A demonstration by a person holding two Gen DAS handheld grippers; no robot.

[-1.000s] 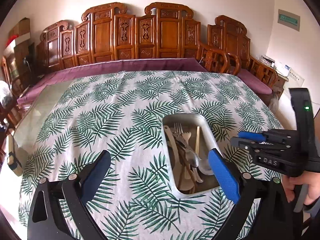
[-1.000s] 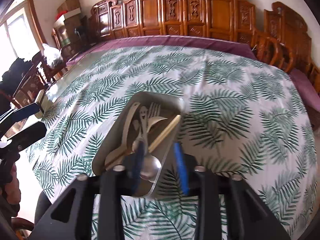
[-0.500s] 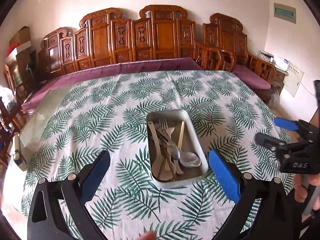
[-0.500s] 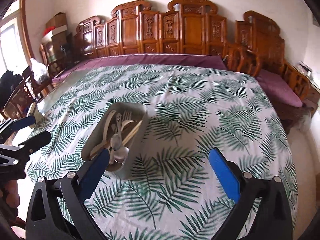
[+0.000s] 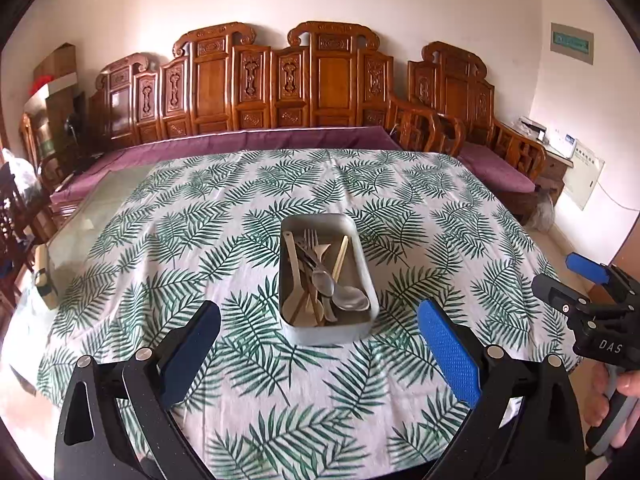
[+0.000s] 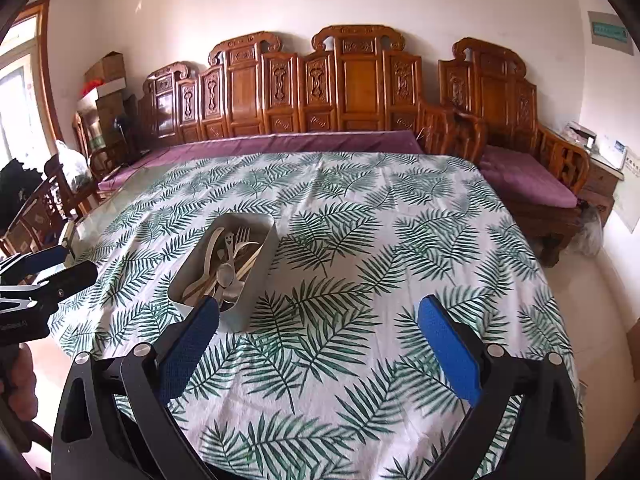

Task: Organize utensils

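Observation:
A grey metal tray point(image 5: 366, 280) stands in the middle of the leaf-print tablecloth point(image 5: 200, 248). It holds several utensils: metal spoons point(image 5: 350, 297), a fork point(image 5: 310, 238), wooden spoons and chopsticks point(image 5: 340, 258). My left gripper point(image 5: 320, 344) is open and empty, held back above the near edge, facing the tray. My right gripper point(image 6: 320, 340) is open and empty, right of the tray point(image 6: 260, 280). It also shows at the right edge of the left wrist view point(image 5: 576, 280).
A carved wooden bench point(image 5: 280, 92) with a purple cushion point(image 5: 248, 142) runs along the far side of the table. Another bench point(image 5: 500, 160) stands at the right. Bare glass tabletop point(image 5: 80, 224) shows at the left. Boxes point(image 6: 104, 80) are stacked in the far left corner.
Both grippers have pulled back and up from the tray. The right gripper, nearly shut over the tray a second ago, has opened wide. The utensils lie still in the tray.

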